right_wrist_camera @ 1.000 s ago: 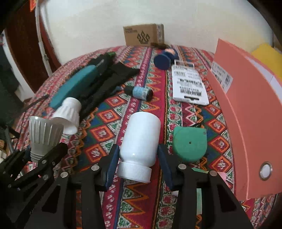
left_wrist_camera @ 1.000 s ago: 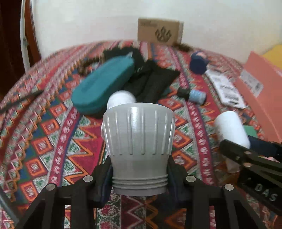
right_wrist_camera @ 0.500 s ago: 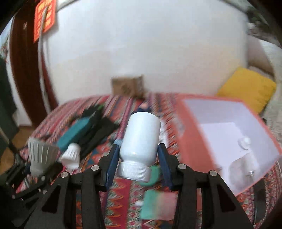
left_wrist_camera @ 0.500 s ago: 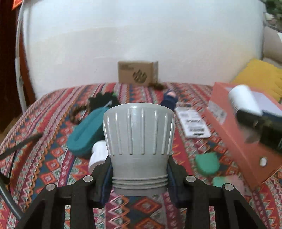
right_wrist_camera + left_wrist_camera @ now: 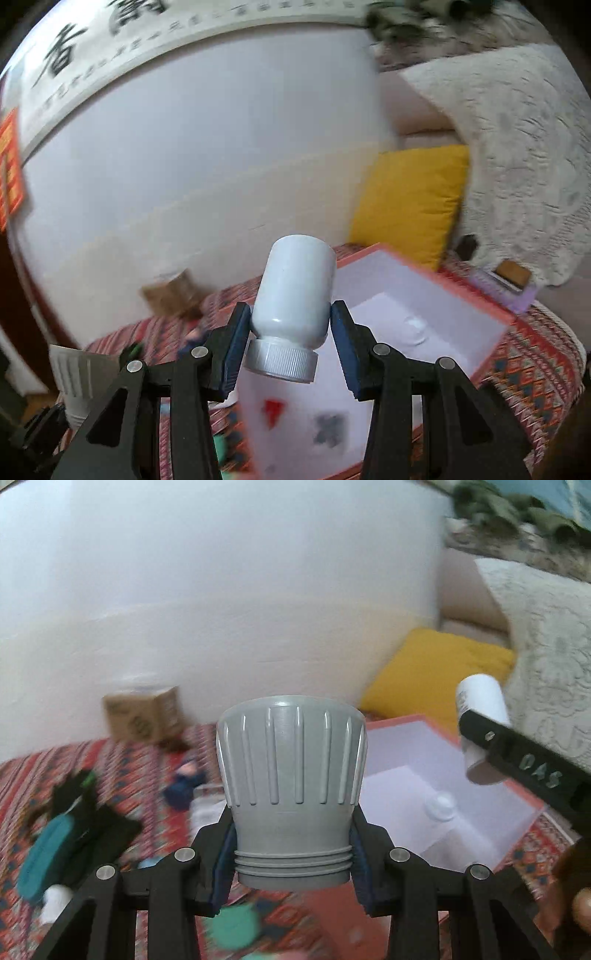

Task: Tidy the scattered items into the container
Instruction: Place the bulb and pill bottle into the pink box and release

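My left gripper (image 5: 291,845) is shut on a grey ribbed bulb base (image 5: 291,786), held in the air with its wide end pointing away from me. My right gripper (image 5: 288,343) is shut on a white plastic bottle (image 5: 295,291) with a ribbed cap nearest the camera. Both hang near an open salmon-pink box (image 5: 439,291) with a white inside, which lies ahead and to the right in both views. A small clear round thing (image 5: 441,805) lies on the box floor. In the left wrist view the right gripper's finger (image 5: 524,771) and its white bottle (image 5: 480,720) show at the right.
Scattered on the patterned red cloth (image 5: 29,775) are a teal case (image 5: 48,853) on black fabric, a white bulb (image 5: 55,904), a dark blue item (image 5: 183,786), a green round lid (image 5: 234,928) and a brown carton (image 5: 144,716). A yellow cushion (image 5: 410,199) lies behind the box.
Both grippers have risen from the cloth and swung right toward the pink box, each still holding its item. The box's open inside has come into view.
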Demonstrator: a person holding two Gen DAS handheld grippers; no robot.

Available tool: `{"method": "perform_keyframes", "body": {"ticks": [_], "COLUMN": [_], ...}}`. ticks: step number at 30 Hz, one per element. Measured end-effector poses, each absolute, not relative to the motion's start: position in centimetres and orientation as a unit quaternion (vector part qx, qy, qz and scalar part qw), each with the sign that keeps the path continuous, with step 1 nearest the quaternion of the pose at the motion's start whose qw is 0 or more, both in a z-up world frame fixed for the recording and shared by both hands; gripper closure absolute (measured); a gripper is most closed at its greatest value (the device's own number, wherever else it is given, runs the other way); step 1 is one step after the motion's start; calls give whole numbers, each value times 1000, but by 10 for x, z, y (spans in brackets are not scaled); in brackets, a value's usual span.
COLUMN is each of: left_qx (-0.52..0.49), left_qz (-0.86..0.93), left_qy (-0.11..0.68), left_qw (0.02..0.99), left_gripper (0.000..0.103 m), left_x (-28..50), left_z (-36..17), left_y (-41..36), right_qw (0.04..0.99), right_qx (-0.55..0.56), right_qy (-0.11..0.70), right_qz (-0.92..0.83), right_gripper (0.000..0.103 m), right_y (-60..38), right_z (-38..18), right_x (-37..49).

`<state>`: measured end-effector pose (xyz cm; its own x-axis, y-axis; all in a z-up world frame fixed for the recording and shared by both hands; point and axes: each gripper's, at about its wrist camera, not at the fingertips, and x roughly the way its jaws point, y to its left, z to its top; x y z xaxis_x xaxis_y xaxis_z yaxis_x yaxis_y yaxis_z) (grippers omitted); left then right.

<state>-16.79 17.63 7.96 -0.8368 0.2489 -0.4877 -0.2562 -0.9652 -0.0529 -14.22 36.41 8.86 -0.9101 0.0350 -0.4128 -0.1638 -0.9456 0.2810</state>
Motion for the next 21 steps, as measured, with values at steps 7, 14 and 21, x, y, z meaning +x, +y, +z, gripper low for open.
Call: {"method": "perform_keyframes", "body": {"ticks": [7, 14, 21], "left_qx": [-289, -299, -258], "left_qz": [943, 936, 955], "left_qy": [48, 60, 41], "left_qw": [161, 178, 138], "left_gripper": [59, 16, 0], "left_x": [-197, -209, -196], "left_z": [56, 30, 45], "left_y": [249, 274, 243], "right_qw": [81, 61, 96], "right_qx": [-235, -271, -237], "right_qy": [178, 181, 160], "right_qz": [952, 943, 953], "right_gripper": [55, 55, 2], "right_y": [409, 419, 410], "right_z": [63, 42, 50], "right_x": [-164, -183, -172]}}
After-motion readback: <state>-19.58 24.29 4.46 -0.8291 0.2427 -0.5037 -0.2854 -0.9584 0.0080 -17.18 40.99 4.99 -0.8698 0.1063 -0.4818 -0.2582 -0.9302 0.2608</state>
